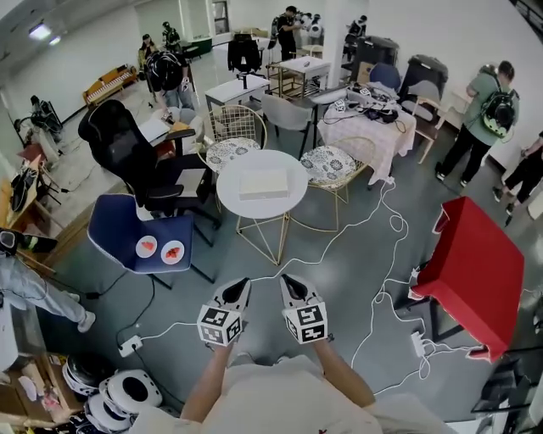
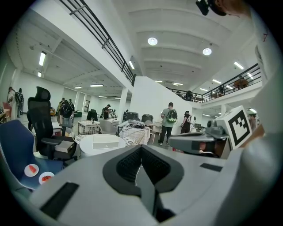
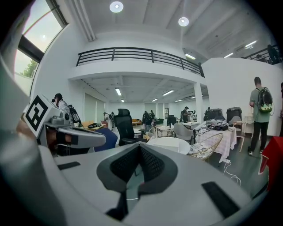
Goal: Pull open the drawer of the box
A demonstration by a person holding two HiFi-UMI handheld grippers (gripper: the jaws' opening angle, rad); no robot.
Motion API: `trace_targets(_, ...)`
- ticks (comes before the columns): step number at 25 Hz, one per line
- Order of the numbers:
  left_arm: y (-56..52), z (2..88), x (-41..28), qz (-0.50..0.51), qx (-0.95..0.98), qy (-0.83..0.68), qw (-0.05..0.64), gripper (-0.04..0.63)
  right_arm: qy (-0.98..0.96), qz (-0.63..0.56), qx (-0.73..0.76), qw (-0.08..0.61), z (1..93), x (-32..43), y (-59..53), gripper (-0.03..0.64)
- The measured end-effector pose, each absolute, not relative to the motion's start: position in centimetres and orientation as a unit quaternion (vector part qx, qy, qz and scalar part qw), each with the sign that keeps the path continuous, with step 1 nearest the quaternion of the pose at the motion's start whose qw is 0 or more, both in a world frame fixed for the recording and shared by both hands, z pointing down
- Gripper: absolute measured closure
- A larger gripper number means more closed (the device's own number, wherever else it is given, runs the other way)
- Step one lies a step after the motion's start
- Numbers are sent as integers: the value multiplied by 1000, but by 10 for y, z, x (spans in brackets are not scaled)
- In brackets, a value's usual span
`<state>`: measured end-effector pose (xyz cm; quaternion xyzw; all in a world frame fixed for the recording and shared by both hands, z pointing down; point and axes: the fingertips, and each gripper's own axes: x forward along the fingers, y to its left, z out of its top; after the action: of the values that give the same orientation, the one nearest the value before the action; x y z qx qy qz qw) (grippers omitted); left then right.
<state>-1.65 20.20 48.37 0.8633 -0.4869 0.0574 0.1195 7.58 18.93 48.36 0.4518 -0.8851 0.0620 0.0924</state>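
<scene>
grey floor [image 1: 339,288] strewn with white cables [image 1: 383,222], a red table [image 1: 475,263] off to the right. black office chair [image 1: 127,148] beside a blue chair [image 1: 114,227], and round ceiling lights [image 3: 116,6] glowing above white walls [image 3: 62,88].

The left tool [image 1: 238,286] and right tool [image 1: 290,283] point forward side by side, jaws closed.

Open-plan lab: office chairs [image 1: 127,153], cluttered tables [image 1: 371,129], floor cables [image 1: 394,222].

All views toward round table [image 1: 233,202]
</scene>
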Motion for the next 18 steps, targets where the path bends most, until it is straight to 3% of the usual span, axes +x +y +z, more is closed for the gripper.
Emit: trace_targets(18, 207, 491, -7, 71, 862, -486, 125, 583, -889, 63, 446, 81, 485, 84, 194, 602)
